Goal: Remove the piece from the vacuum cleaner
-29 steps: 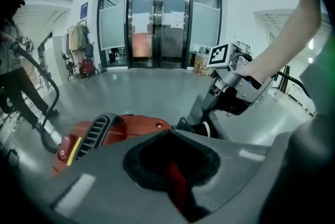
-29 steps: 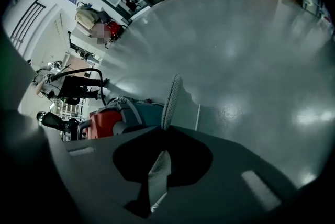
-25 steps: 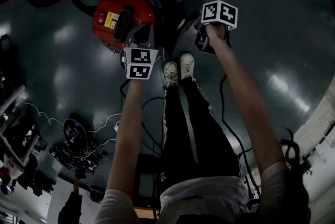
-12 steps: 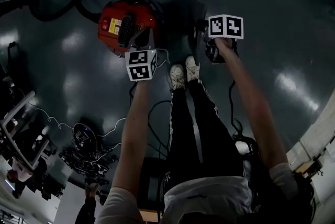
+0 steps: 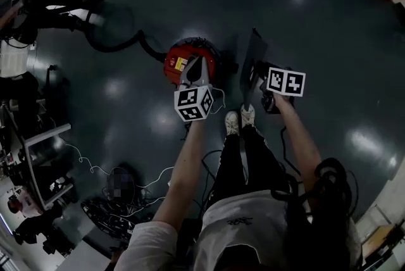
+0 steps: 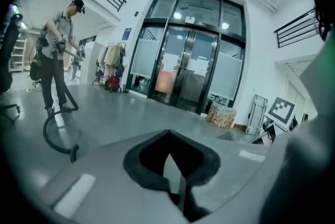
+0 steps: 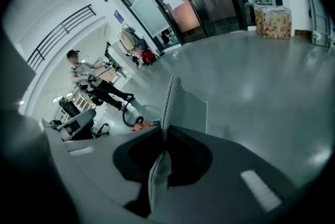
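Note:
The red vacuum cleaner (image 5: 183, 59) sits on the dark floor, and its black hose (image 5: 114, 42) runs off to the left. My right gripper (image 5: 259, 97) is shut on a thin flat dark panel (image 5: 253, 61), which stands upright to the right of the vacuum and apart from it. In the right gripper view the perforated panel (image 7: 168, 100) runs edge-on between the jaws of that gripper (image 7: 159, 165). My left gripper (image 5: 193, 68) hovers over the vacuum's near side. In the left gripper view that gripper (image 6: 175, 186) has its jaws together with nothing in them.
A person (image 5: 38, 7) stands at the far left by the hose end. Cables and equipment (image 5: 101, 200) lie on the floor at the lower left. The wearer's feet (image 5: 239, 119) are just behind the vacuum. Glass doors (image 6: 193, 71) and a cardboard box (image 7: 275, 21) are far off.
The view has risen away from the floor. Both grippers now sit lower in the picture, and the panel has come up with my right gripper, apart from the vacuum.

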A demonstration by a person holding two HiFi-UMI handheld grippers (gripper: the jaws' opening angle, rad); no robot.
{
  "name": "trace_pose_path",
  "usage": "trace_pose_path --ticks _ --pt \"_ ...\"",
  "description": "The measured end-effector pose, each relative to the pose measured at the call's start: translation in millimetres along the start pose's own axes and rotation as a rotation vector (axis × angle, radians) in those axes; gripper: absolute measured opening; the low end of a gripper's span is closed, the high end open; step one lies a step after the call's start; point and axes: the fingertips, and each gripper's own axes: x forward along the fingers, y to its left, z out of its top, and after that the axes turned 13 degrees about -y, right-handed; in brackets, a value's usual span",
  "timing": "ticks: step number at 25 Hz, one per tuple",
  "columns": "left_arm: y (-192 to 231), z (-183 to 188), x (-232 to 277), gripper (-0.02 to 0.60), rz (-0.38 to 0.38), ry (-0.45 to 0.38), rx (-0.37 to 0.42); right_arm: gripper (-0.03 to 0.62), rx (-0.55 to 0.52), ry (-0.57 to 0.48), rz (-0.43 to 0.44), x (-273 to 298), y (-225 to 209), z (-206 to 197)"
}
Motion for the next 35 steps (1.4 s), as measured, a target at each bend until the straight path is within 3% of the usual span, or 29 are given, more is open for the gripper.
trace_pose_path --ticks 7,12,17,21,35 --pt "-56 197 -61 0.0 -0.056 -0.25 0.038 0.043 -0.076 -0.259 0.128 -127 126 124" --pt "-105 273 -119 0.0 -0.109 -0.425 0.128 0.044 -0.147 -0.443 0.253 -210 190 181" --pt "-111 314 -128 0.0 -0.132 -0.541 0.188 0.046 -0.312 -0.554 0.3 -242 234 205" --pt "-115 332 -128 0.0 -0.137 -0.596 0.187 0.048 -0.353 -0.574 0.326 -243 251 209" --pt "-123 329 -137 0.0 -0.14 -0.6 0.204 0.044 -0.381 -0.596 0.335 -252 256 206"
